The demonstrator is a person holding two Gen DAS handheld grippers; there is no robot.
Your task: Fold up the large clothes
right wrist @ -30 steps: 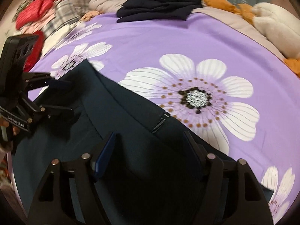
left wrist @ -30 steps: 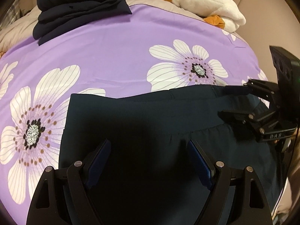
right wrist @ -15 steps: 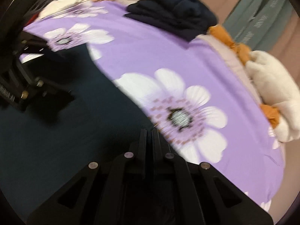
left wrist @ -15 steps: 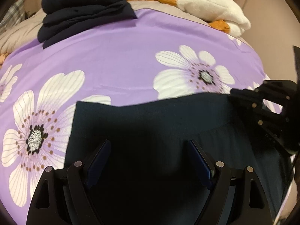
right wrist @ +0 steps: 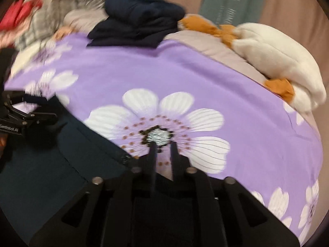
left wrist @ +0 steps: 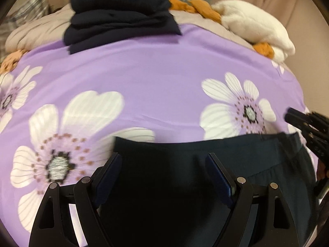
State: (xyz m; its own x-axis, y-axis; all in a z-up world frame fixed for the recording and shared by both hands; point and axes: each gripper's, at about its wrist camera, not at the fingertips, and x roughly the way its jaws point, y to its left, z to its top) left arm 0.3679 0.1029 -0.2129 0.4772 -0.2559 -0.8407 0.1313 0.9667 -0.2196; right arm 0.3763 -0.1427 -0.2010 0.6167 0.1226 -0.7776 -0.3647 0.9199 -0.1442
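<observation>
Dark navy garment, smooth knit, being laid flat on purple floral bedsheet, waistband edge running crosswise. Left tongs being held wide, empty, over it; right tongs, having just been parting slightly, nearly closed, nothing seen between.

Dark navy garment flat on the purple floral bedspread

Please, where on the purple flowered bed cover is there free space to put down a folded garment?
The purple flowered cover lies bare in a wide band between the dark navy garment in front and the stack of folded dark clothes behind. The far edge is crowded: that stack, a white plush cushion, plaid fabric.
</observation>
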